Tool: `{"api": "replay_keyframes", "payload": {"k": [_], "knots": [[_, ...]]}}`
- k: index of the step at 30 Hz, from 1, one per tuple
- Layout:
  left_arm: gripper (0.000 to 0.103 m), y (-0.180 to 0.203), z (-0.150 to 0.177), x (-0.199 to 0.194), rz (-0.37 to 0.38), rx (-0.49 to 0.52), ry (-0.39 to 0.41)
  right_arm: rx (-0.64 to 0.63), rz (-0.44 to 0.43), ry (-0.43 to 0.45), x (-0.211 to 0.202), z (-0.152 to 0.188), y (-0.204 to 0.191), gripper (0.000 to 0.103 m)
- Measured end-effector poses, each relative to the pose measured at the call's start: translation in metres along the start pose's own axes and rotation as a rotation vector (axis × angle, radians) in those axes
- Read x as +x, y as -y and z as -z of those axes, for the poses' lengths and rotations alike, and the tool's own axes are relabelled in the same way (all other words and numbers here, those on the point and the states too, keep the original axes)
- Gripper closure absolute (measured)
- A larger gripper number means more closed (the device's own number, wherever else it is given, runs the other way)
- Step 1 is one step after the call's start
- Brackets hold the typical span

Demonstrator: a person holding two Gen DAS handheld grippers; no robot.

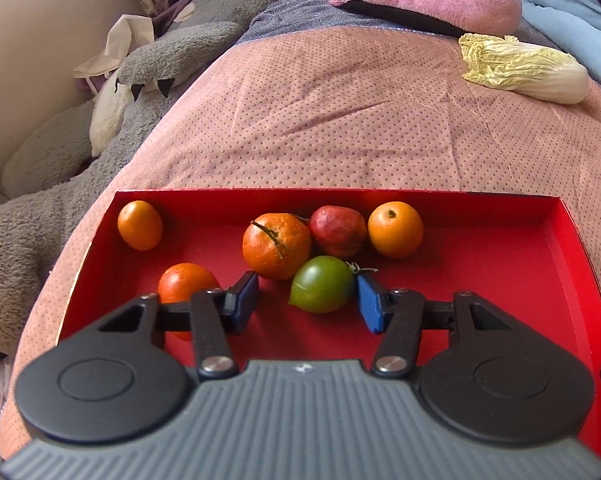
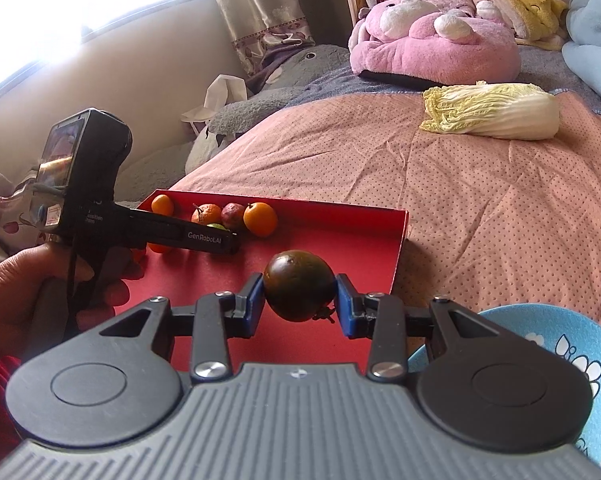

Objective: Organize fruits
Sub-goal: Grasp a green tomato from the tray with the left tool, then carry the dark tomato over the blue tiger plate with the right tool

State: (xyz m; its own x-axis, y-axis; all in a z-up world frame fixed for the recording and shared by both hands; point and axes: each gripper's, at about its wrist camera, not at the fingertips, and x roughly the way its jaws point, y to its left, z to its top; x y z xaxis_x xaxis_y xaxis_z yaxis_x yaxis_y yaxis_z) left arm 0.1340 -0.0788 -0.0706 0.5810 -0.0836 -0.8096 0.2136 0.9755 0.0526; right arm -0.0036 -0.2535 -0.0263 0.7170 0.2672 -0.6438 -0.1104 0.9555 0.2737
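Observation:
A red tray (image 1: 500, 272) on the bed holds several fruits: a green tomato (image 1: 320, 284), a large orange with a stem (image 1: 276, 246), a dark red fruit (image 1: 338, 230), and small oranges (image 1: 395, 229) (image 1: 139, 225) (image 1: 186, 282). My left gripper (image 1: 306, 302) is open over the tray, its blue pads either side of the green tomato, the right pad close beside it. My right gripper (image 2: 298, 300) is shut on a dark green-brown tomato (image 2: 299, 285), held above the tray's (image 2: 340, 236) right part. The left gripper (image 2: 204, 238) shows in the right wrist view.
A napa cabbage (image 1: 524, 68) lies on the pink quilt (image 1: 340, 120) beyond the tray. A blue patterned bowl (image 2: 560, 344) sits right of the tray. Pink plush (image 2: 432, 40) and grey plush (image 1: 80, 152) toys lie at the far end and left.

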Motion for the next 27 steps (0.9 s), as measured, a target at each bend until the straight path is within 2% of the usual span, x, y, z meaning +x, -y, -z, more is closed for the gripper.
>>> {"api": "replay_keyframes", "payload": {"k": [2, 4, 10, 17, 27], "knots": [[0.05, -0.001, 0.001, -0.001, 0.001, -0.01, 0.003, 0.0, -0.002, -0.001, -0.001, 0.001, 0.0, 0.06], [0.066, -0.001, 0.002, -0.003, 0.005, -0.016, 0.009, -0.002, -0.004, -0.002, -0.001, 0.003, -0.001, 0.06], [0.067, 0.001, 0.008, -0.009, -0.004, -0.031, 0.012, -0.009, -0.011, -0.001, -0.008, 0.006, -0.006, 0.06], [0.067, -0.006, 0.018, -0.025, 0.019, -0.088, 0.019, -0.024, -0.013, 0.003, -0.024, 0.012, -0.012, 0.06], [0.067, 0.006, 0.037, -0.06, -0.015, -0.079, 0.059, -0.056, -0.005, -0.008, -0.046, 0.026, -0.024, 0.06]]}}
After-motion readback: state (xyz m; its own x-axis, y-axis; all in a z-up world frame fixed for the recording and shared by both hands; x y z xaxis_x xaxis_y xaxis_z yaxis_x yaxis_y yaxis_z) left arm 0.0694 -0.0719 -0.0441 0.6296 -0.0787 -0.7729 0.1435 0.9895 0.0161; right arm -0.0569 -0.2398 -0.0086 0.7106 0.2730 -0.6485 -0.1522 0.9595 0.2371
